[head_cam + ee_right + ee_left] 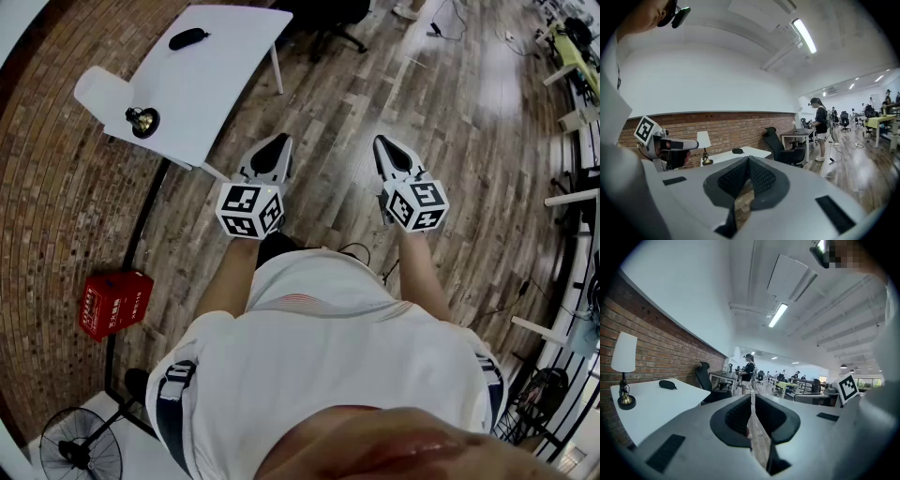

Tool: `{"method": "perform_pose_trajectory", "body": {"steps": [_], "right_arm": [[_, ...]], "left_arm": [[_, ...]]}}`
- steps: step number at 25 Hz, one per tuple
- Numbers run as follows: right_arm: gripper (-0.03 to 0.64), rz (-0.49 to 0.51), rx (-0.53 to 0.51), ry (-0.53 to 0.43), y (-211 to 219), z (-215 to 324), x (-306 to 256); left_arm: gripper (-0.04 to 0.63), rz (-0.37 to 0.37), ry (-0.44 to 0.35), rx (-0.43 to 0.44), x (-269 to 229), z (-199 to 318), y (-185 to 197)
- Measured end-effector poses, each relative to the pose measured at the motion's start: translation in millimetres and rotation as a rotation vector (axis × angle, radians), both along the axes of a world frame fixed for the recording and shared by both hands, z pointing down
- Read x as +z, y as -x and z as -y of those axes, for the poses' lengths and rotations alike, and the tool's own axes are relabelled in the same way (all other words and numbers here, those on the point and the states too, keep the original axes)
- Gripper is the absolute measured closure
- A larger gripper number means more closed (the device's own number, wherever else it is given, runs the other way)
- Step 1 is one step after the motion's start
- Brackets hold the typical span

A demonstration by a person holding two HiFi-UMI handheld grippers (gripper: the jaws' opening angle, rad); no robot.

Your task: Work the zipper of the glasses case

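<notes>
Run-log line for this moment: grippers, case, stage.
left gripper: jaws shut, empty | right gripper: jaws shut, empty | glasses case: on white table, untouched | stage: zipper work not begun

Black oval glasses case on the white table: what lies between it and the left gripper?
In the head view, only bare white tabletop and wood-plank floor lie between the black oval glasses case and the shut left gripper.
</notes>
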State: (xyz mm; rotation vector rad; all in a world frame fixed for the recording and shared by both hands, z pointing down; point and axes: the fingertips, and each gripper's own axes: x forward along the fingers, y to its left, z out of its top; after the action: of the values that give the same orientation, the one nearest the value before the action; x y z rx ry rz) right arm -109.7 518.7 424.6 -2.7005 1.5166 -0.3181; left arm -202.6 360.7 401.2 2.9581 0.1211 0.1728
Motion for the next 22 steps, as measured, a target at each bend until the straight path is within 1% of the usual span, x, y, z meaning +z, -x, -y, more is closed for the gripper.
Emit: {"method": "perform_pose_trajectory", "body": {"steps": [5,15,22], "right_arm": [[0.565,-0.002,-0.007,0.004,-12,2,2],[0.565,0.017,-0.007,0.016,-21,10,11],[0.565,0.085,0.011,0.002,-31,8,23]], "left_arm": [[0.557,0.005,0.002,0.005,2,-1,-13],[0.557,0.027,0.017,0.021,10,5,-27],[0.557,0.049,0.033,0.036,19,9,-37]]}}
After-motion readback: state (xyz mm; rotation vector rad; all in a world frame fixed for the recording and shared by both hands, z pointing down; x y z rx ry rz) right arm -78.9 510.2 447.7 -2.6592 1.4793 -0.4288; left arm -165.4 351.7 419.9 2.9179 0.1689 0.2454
